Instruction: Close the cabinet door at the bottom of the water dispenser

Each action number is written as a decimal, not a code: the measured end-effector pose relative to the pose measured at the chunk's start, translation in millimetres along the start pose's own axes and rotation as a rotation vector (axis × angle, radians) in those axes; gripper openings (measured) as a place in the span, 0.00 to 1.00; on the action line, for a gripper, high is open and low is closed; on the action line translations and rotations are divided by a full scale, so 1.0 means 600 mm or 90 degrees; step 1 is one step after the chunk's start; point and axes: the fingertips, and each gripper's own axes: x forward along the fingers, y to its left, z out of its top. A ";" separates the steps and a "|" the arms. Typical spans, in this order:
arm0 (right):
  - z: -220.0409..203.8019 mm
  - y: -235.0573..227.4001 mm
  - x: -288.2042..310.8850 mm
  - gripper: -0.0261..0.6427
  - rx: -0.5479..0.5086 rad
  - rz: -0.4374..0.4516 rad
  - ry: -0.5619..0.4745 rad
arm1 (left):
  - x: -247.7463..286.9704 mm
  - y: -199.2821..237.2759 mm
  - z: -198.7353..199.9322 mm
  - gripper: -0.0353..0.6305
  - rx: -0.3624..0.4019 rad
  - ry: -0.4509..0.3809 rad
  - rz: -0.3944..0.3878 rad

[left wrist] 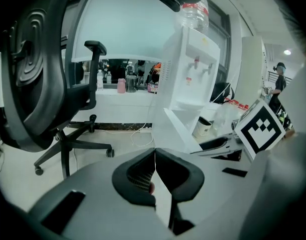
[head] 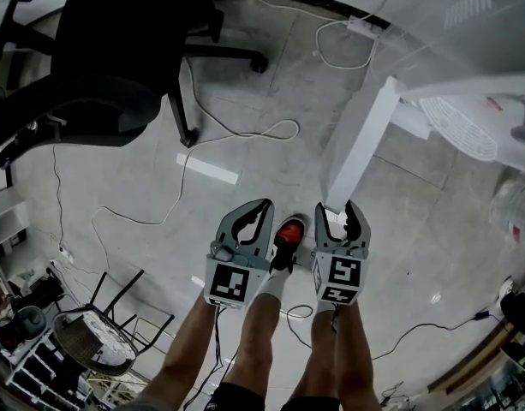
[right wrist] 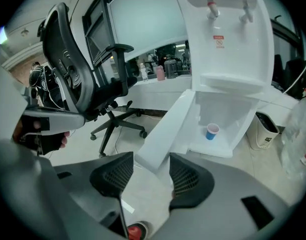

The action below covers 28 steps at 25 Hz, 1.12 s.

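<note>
Standing wide open, the white cabinet door (right wrist: pixel 167 126) juts out from the base of the water dispenser (right wrist: pixel 227 44), its free end reaching the lower centre of the right gripper view. A blue cup (right wrist: pixel 211 131) sits inside the exposed compartment, right of centre. The right gripper (right wrist: pixel 151 159) has its jaws well apart, with the door's near corner showing between them. The pads do not appear to press on it. In the head view the door runs as a pale bar from the upper right down to that gripper's tips. The left gripper (head: pixel 260 208), just to its left, has its jaws together on nothing. A black office chair (head: pixel 108 41) fills the upper left, and white cables (head: pixel 236 135) trail across the tiled floor (head: pixel 416 255). Closing the door well likely means pushing its broad face near the free end, not pinching it. The push should sweep the door in an arc toward the dispenser, clear of the cup.
</note>
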 end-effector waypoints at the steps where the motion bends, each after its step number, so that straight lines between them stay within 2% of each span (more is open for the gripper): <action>1: -0.001 -0.002 0.000 0.37 0.000 -0.004 0.000 | 0.000 0.001 -0.001 0.09 0.000 0.000 0.000; 16: -0.019 -0.035 -0.024 0.34 0.003 0.003 0.001 | 0.019 -0.036 0.013 0.09 0.024 0.000 -0.017; 28: -0.043 -0.123 -0.066 0.30 0.027 -0.047 0.000 | 0.035 -0.114 0.034 0.09 0.051 0.003 -0.045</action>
